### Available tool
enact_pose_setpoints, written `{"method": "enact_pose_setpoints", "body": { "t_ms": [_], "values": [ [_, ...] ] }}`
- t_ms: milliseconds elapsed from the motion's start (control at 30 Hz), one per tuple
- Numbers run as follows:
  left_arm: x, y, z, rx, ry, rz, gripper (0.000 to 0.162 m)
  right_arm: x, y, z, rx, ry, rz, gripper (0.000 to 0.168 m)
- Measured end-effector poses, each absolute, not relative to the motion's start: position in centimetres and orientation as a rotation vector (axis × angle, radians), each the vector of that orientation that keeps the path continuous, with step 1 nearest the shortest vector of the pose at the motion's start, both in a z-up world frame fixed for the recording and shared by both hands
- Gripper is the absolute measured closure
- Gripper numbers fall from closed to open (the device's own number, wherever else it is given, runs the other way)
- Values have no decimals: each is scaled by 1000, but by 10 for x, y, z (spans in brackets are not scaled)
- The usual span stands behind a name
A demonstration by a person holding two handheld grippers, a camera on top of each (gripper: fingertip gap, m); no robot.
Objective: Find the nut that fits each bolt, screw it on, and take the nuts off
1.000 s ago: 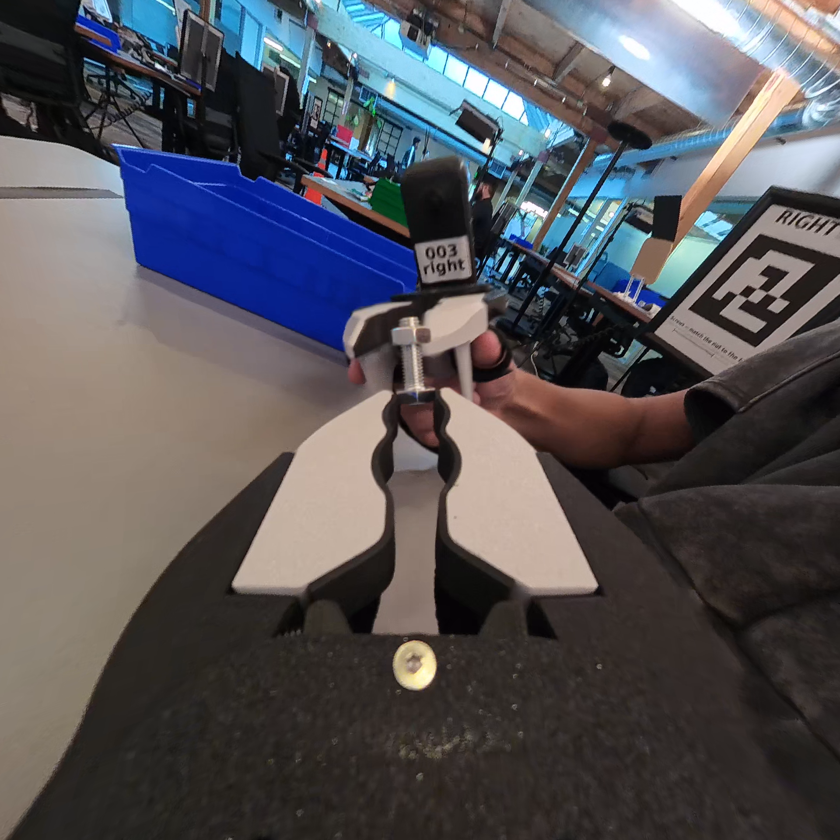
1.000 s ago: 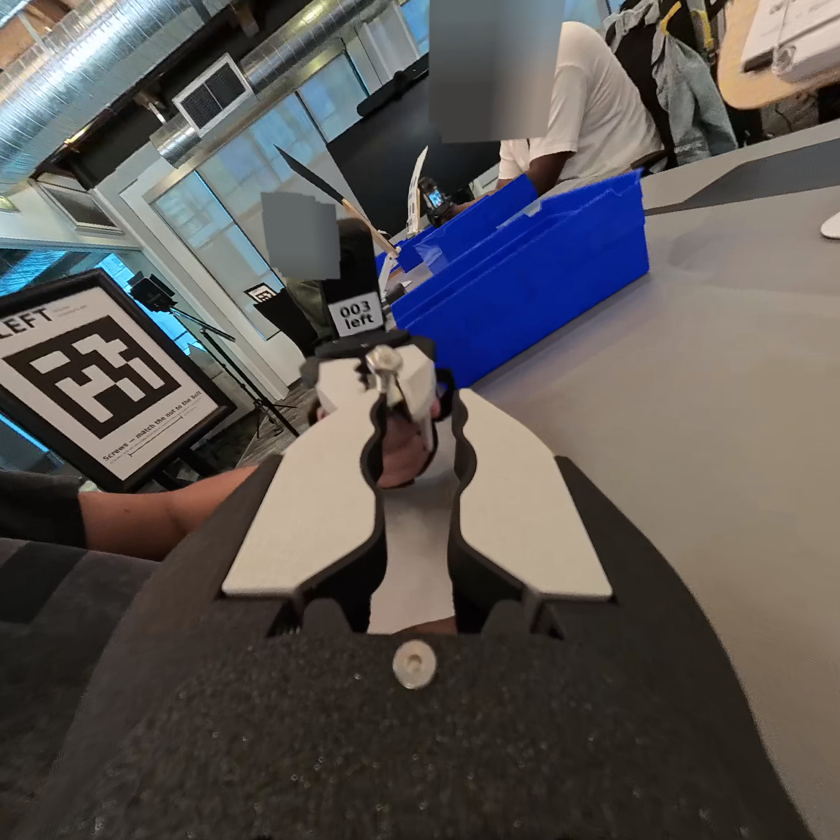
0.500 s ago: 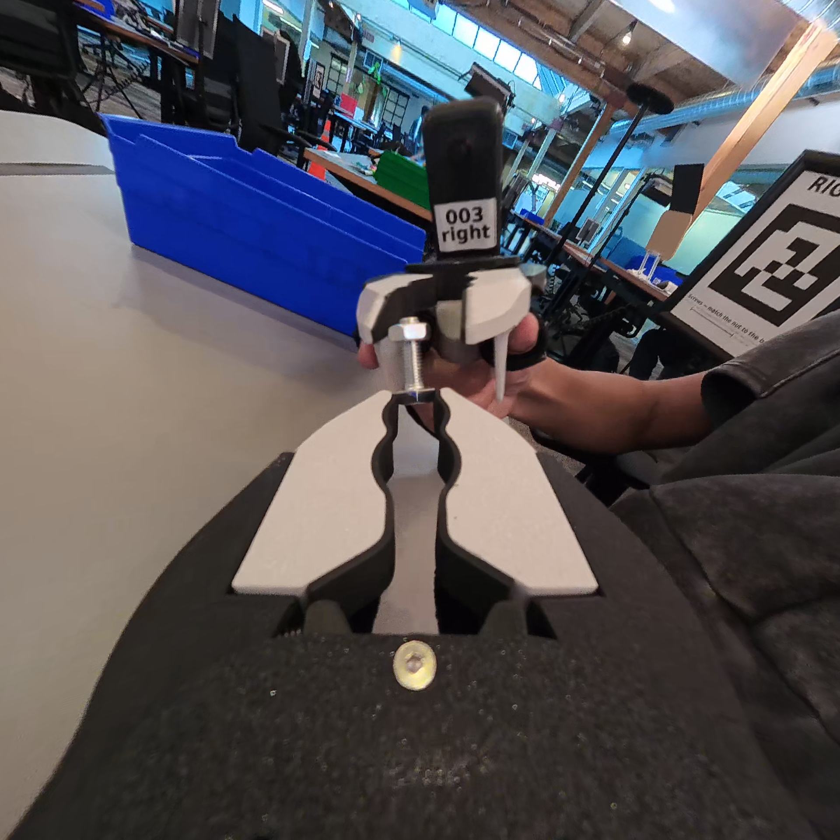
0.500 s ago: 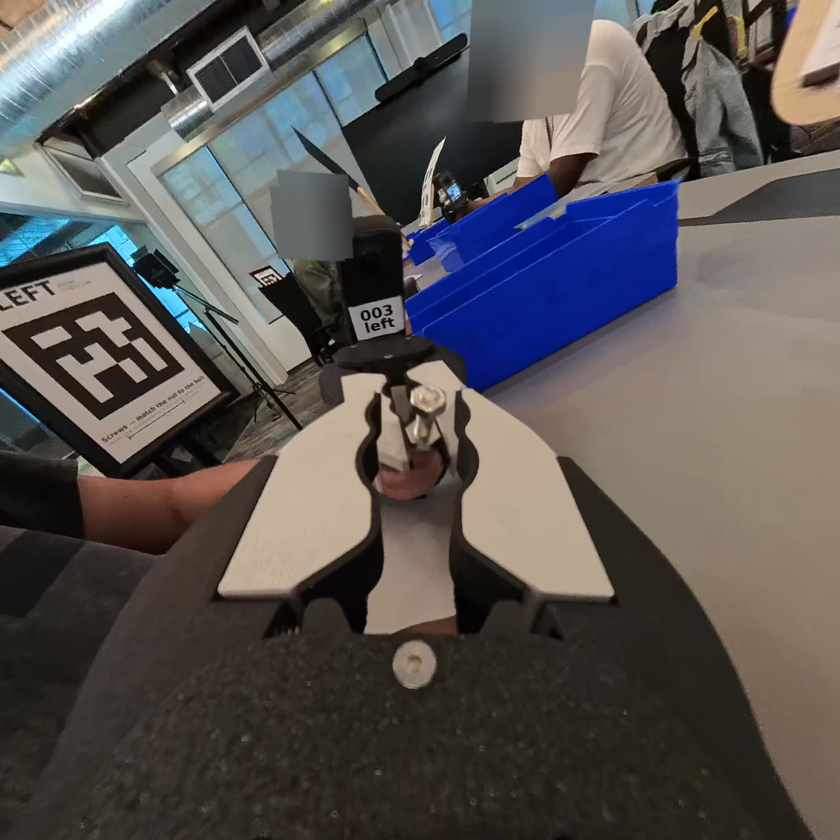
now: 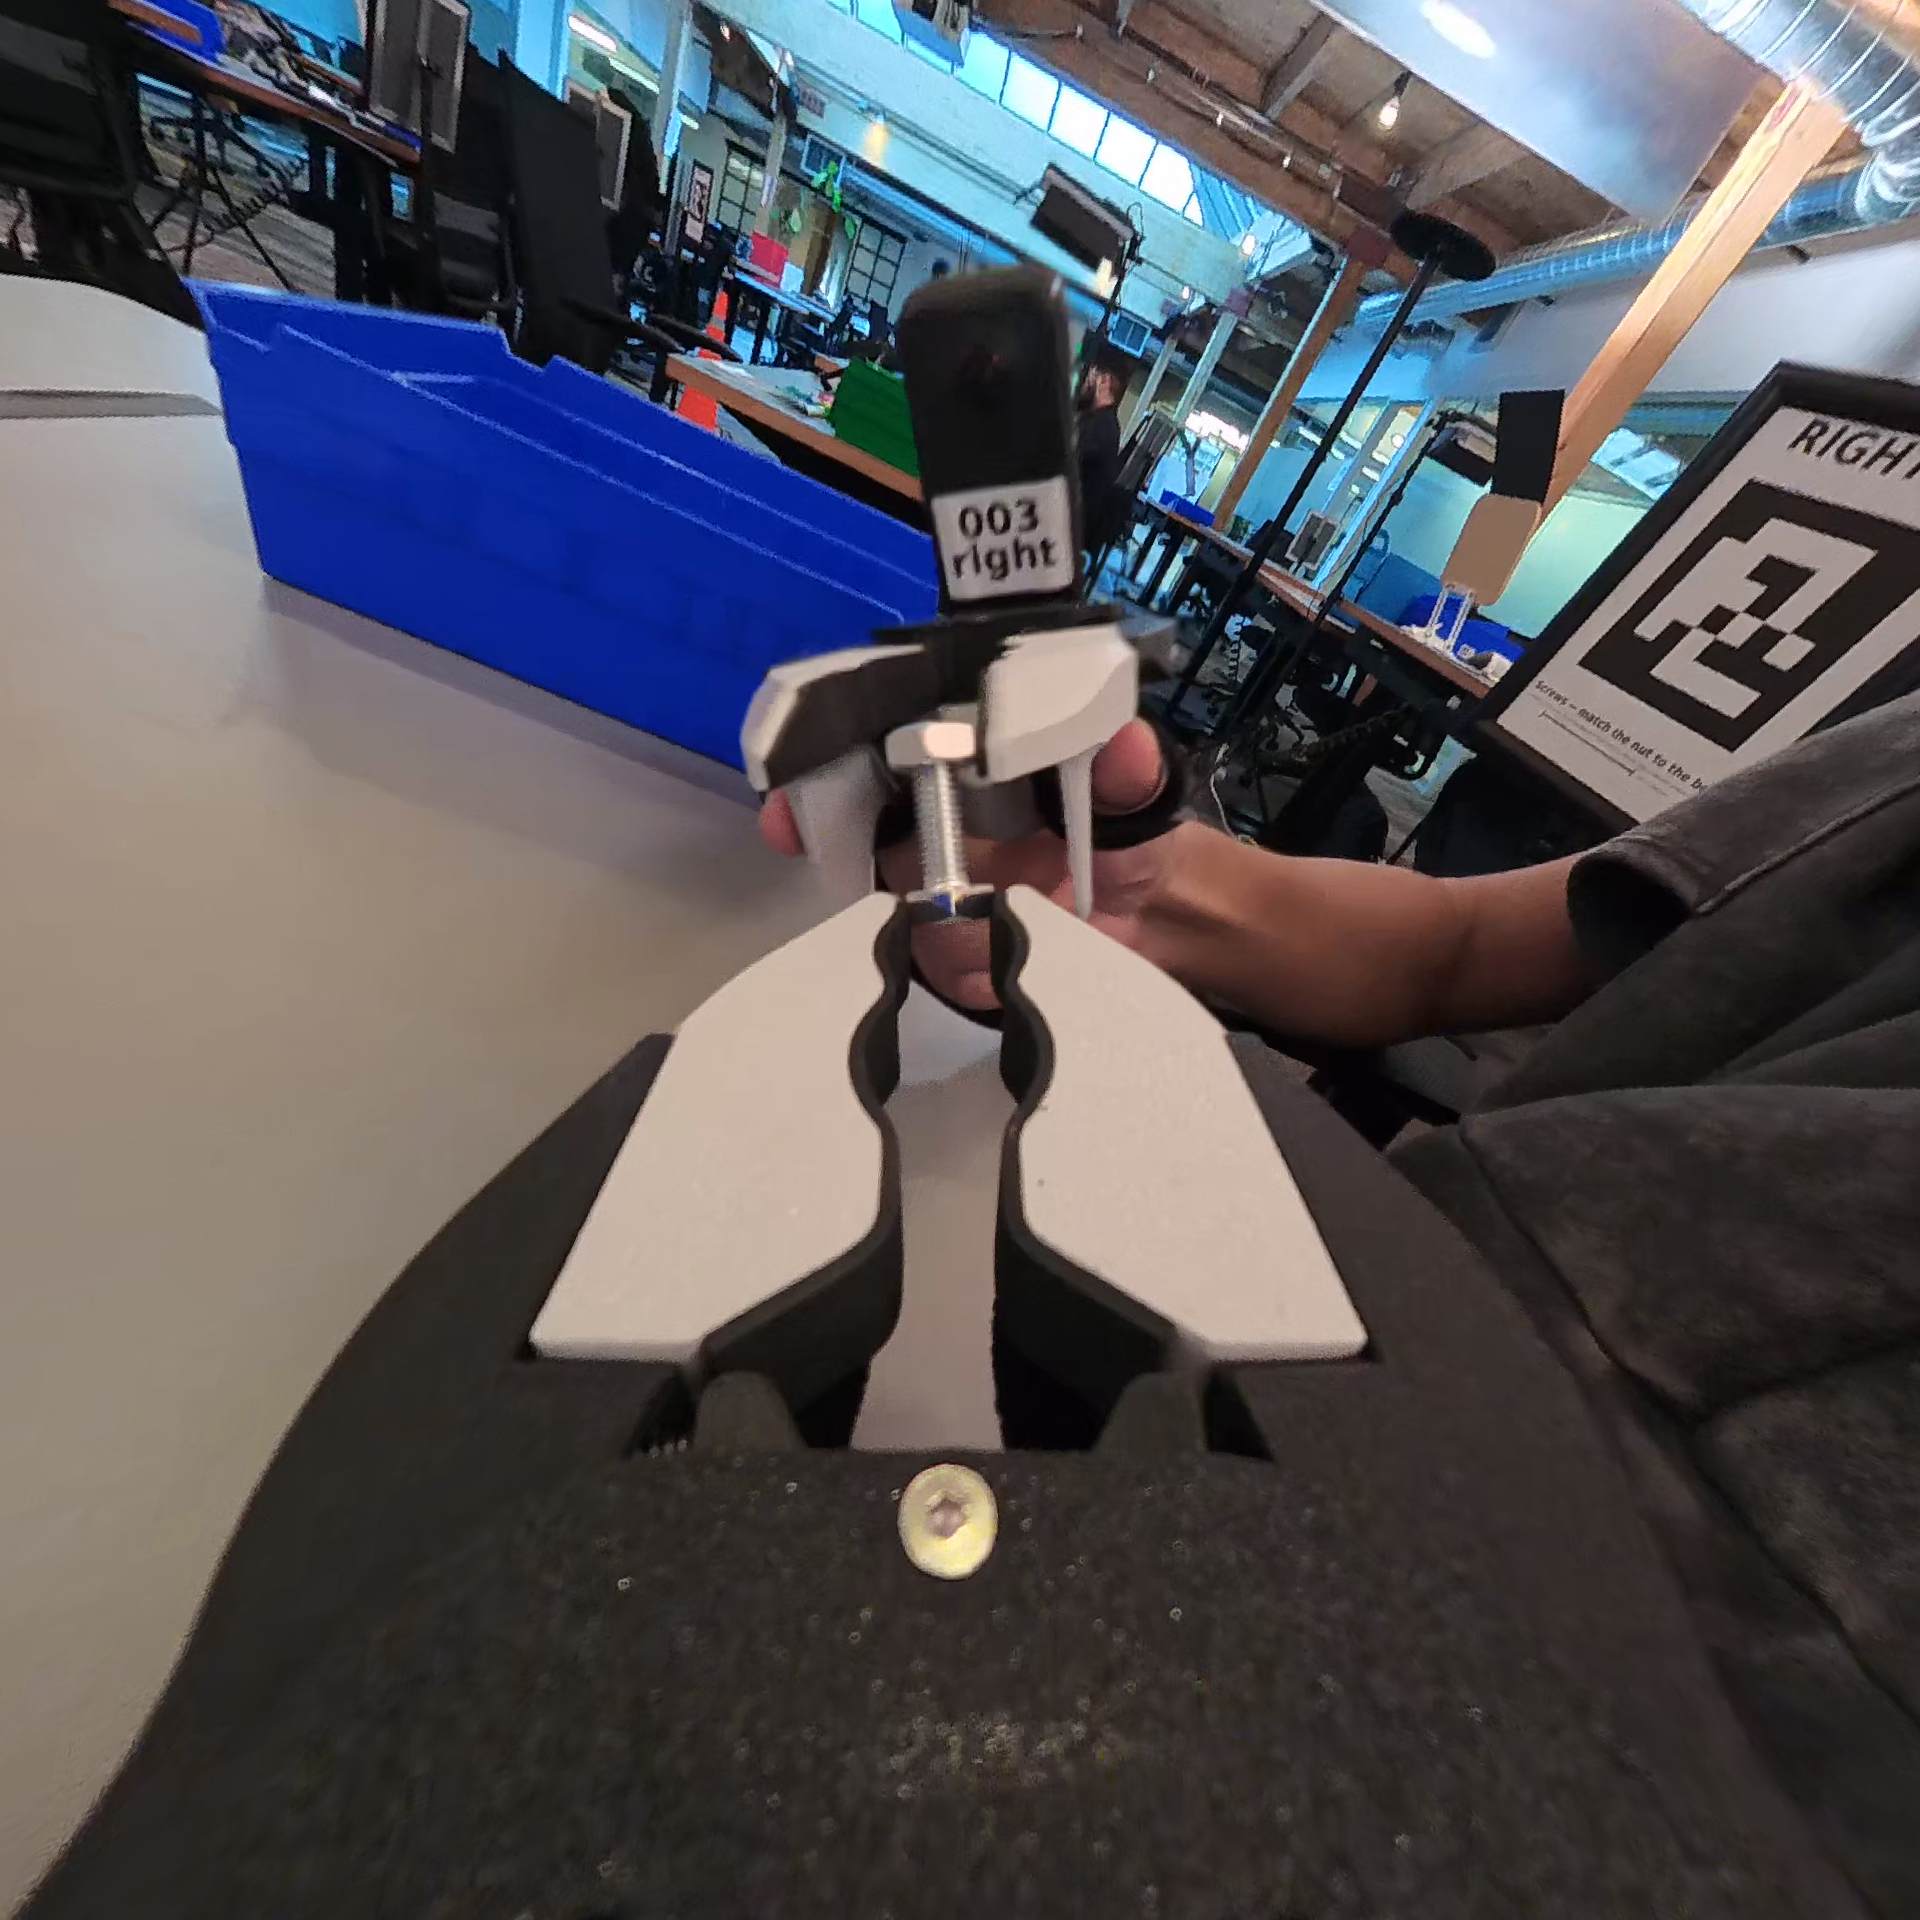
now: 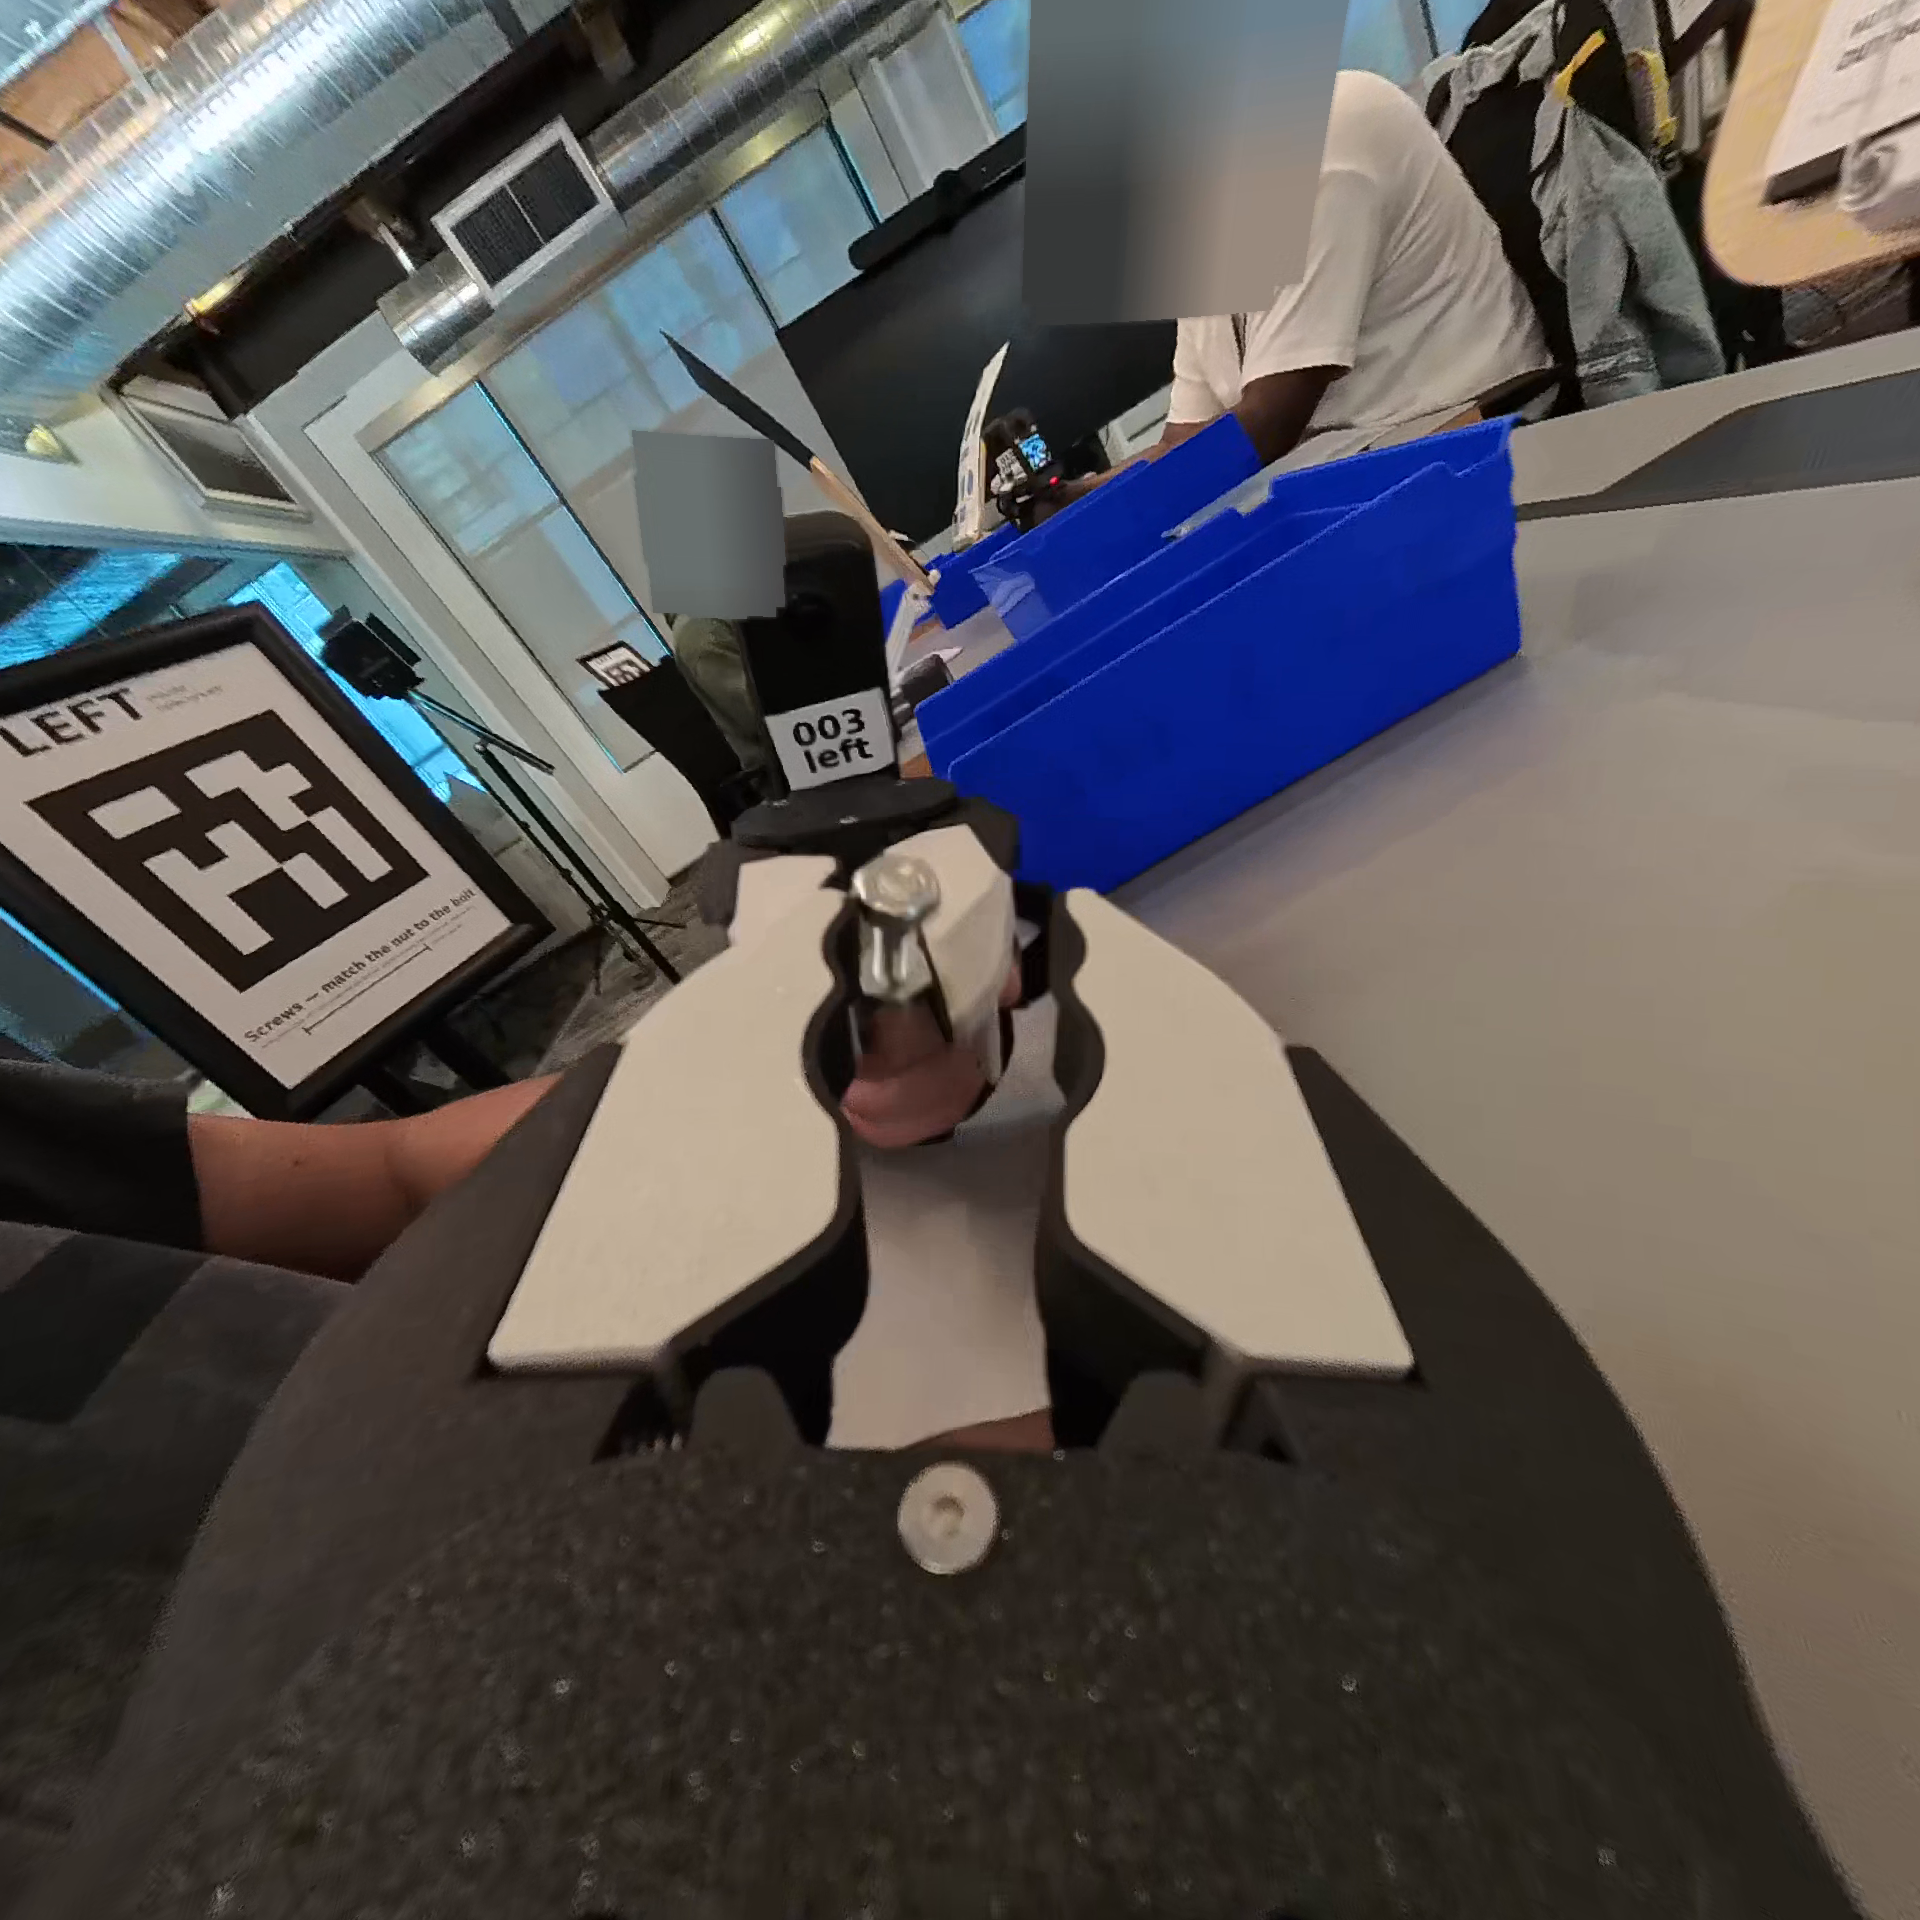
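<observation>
A silver bolt (image 5: 940, 821) with a threaded shank is held in the air above the grey table, clear of its surface. In the left wrist view it stands nearly upright: its lower end, widened like a hex head or a nut, is pinched between the fingertips of the left gripper (image 5: 948, 906), and a hex nut (image 5: 932, 744) is seen at its upper end, inside the spread right gripper (image 5: 951, 821).

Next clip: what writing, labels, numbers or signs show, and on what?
I don't quote writing; these carry it:
Left wrist view: white label on the black camera.
Left wrist view: framed sign.
Right wrist view: white label, framed sign.
Distant papers: too blurred.
</observation>
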State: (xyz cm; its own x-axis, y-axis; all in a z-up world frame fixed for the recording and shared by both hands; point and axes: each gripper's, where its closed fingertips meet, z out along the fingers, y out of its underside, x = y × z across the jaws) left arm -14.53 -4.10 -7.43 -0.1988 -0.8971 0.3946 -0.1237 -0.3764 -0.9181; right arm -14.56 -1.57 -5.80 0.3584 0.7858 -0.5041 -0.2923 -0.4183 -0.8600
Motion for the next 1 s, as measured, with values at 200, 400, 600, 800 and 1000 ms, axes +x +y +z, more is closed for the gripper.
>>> {"method": "enact_pose_setpoints", "body": {
  "t_ms": [200, 400, 600, 800, 1000],
  "values": [
    [-150, -34, -73, -1457, 1192, -1645, 148, -134, -12, -65, -1591, -411, 1325, 137],
    [-144, -44, -77, -1458, 1245, -1633, 148, -147, -17, -58, -1576, -461, 1309, 132],
    [-150, -35, -74, -1457, 1205, -1636, 148, -136, -13, -66, -1597, -421, 1334, 136],
    [-147, -43, -74, -1446, 1239, -1645, 148, -146, -17, -58, -1571, -465, 1319, 132],
    [-153, -34, -71, -1445, 1197, -1652, 148, -130, -12, -67, -1600, -412, 1341, 136]
  ]
}}
